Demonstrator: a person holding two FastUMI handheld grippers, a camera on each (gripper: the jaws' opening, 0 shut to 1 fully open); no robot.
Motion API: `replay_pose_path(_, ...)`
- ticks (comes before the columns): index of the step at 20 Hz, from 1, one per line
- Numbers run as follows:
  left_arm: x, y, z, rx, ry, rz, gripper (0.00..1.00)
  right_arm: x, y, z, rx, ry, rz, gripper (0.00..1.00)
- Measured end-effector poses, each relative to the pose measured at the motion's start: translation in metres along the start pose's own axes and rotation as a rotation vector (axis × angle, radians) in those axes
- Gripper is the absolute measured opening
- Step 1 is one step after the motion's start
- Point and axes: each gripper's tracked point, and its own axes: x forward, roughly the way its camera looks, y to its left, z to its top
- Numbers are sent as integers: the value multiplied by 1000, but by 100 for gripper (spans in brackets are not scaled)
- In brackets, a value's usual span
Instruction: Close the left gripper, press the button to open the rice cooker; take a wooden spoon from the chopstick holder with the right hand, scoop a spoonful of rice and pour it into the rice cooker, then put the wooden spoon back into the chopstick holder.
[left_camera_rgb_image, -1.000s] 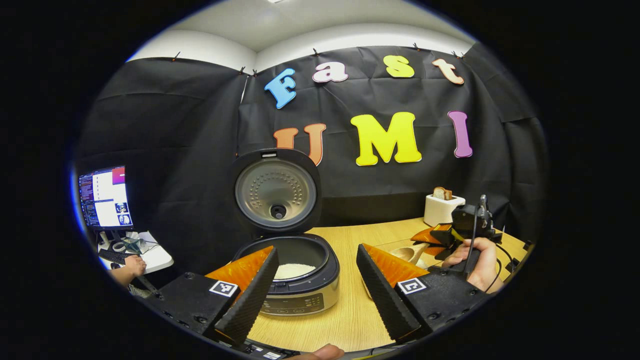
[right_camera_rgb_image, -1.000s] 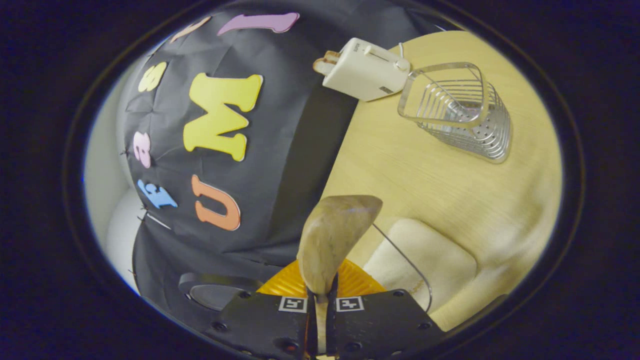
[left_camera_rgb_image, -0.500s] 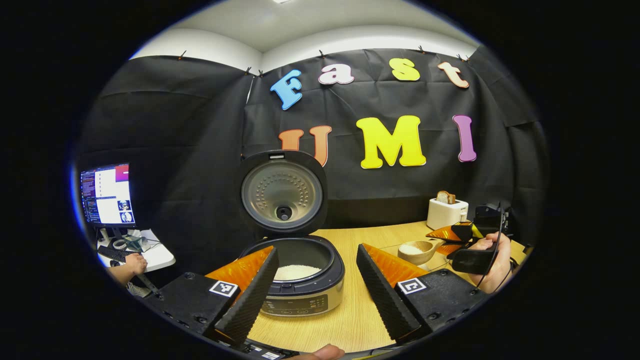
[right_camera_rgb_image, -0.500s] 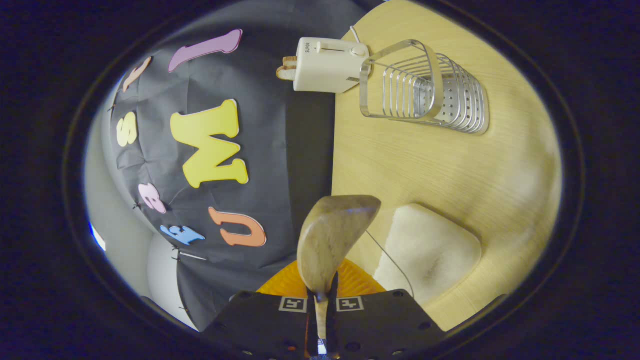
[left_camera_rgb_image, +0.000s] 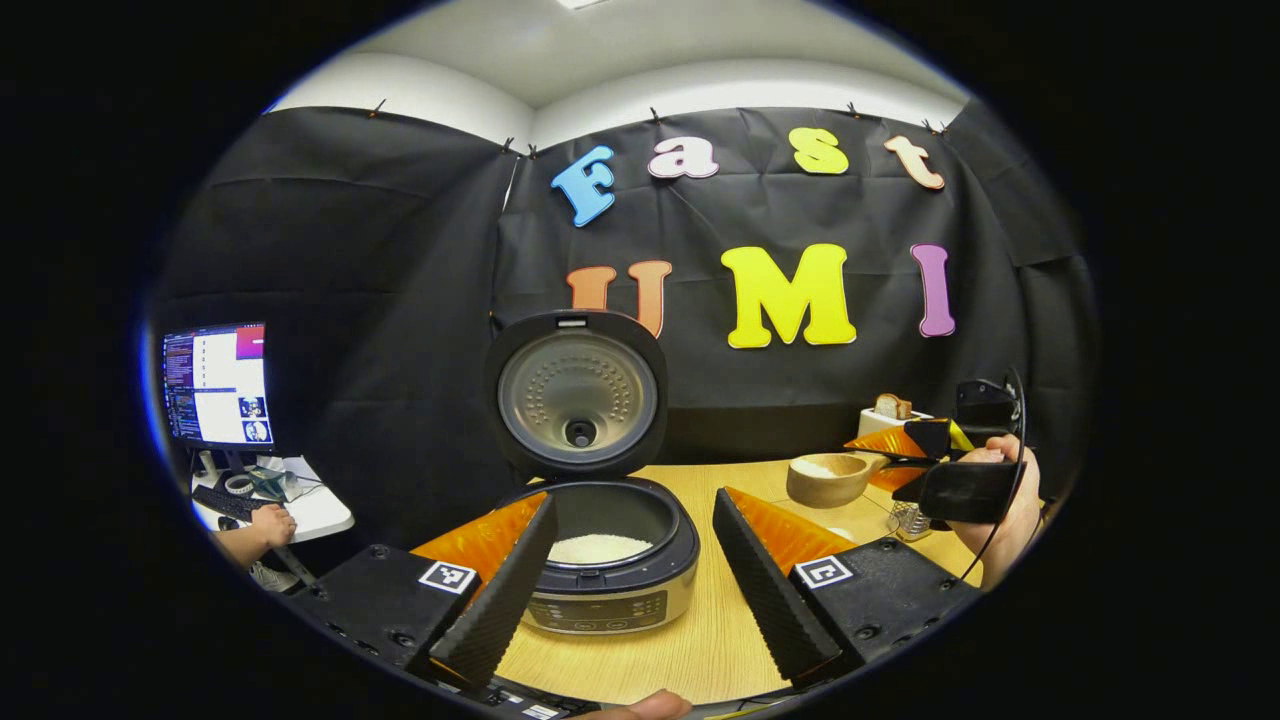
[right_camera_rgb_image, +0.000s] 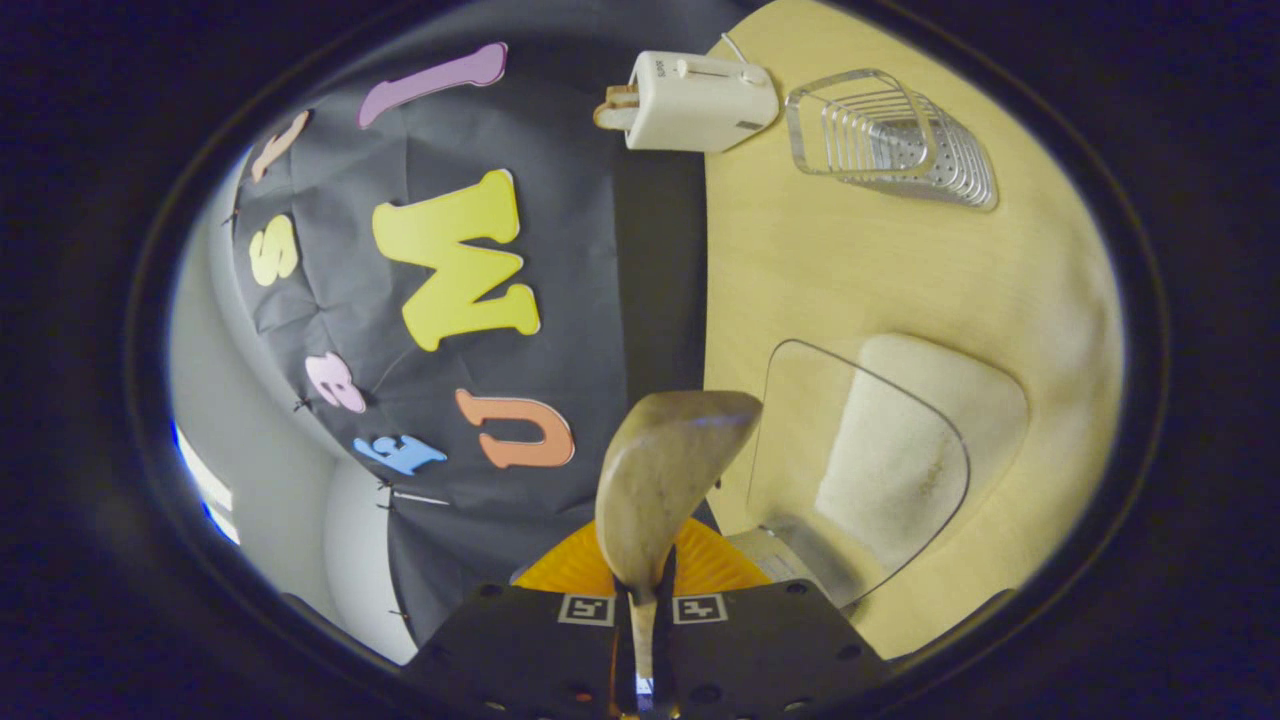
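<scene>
While right gripper clamps wooden spoon — handle hidden, left gripper spread — rice cooker half-covered

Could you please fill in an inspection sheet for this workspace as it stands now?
Surface: wooden table, bare in front of the cooker.
Job's things: cooker open, lid upright, rice inside; spoon loaded with rice, held level; holder without utensils; clear rice container.
Clutter: toaster with bread.
Grippers: left claw open, facing the cooker; right claw shut on the spoon handle.
Cables: black cable at the right claw.
Surroundings: monitor, a person's hand at a desk.
</scene>
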Motion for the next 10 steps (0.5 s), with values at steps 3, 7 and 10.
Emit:
replay_pose_path(3,-3,19,-2,10,8,34,100,7,14,-30,-19,37,14,6)
replay_pose_path(7,-9,34,1,27,-3,53,100,23,35,-71,-88,61,22,8)
replay_pose_path(10,-11,43,0,21,-7,47,99,37,48,-99,-121,64,18,6)
